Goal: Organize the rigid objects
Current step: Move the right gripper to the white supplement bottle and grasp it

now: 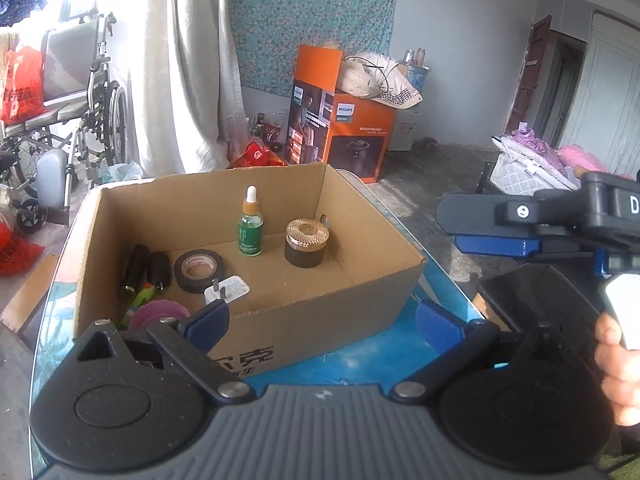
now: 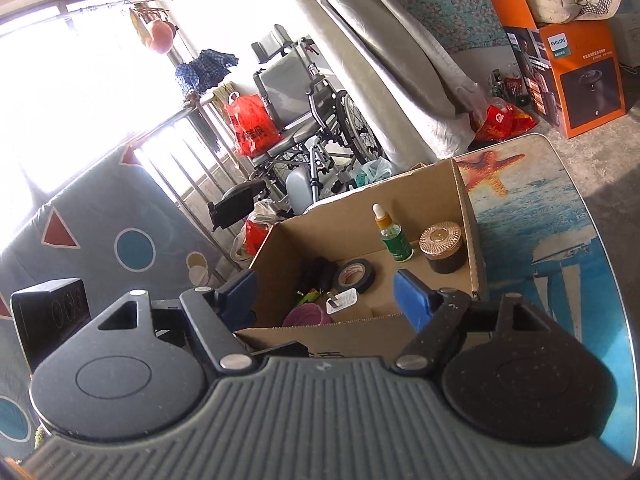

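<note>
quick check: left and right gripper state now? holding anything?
Left gripper: open, nothing between its blue fingers.
Right gripper: open, nothing held.

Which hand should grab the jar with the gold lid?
Probably right. The right gripper is open with the jar just past its right finger. The left gripper, also open, sits nearer the tape.

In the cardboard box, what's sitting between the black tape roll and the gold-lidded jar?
The green dropper bottle stands upright between the tape roll and jar, set slightly farther back; both wrist views show it.
</note>
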`<state>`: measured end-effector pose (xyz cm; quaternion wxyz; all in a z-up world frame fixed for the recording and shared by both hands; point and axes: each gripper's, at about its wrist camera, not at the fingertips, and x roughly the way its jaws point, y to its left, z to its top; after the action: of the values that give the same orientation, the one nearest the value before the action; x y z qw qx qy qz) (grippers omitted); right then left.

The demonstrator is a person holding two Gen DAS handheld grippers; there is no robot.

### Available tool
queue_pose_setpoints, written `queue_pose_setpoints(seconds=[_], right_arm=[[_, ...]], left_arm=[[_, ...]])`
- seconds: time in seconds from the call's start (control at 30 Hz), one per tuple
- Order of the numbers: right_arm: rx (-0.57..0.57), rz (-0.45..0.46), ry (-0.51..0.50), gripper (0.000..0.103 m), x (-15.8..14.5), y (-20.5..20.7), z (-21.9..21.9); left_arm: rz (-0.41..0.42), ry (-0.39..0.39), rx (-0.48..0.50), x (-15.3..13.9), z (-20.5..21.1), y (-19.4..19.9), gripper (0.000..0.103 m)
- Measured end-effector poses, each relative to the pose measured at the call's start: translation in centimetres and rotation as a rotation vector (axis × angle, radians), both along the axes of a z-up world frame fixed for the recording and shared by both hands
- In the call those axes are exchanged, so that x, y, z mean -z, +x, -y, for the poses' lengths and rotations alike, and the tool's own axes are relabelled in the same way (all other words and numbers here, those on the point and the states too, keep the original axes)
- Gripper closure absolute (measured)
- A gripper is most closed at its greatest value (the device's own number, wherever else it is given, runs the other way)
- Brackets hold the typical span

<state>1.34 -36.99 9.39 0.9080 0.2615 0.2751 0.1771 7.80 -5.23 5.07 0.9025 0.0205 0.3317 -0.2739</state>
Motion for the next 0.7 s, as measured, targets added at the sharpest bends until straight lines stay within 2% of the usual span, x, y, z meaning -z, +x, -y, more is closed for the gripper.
queue_pose_setpoints(seconds=[0.37,0.7], right_arm=[[-0.051,-0.108,0.037,0.025,2.8,-0.2,-3.8],[-0.196,-0.152,0.038,0.025,3.7,3.8,-10.8]], left_arm=[[0.026,0.008,-0.082,1.4,-5.2,-3.7,0.000],[0.079,0.046,-0.190,2.9,-8.8,-3.7,0.000]])
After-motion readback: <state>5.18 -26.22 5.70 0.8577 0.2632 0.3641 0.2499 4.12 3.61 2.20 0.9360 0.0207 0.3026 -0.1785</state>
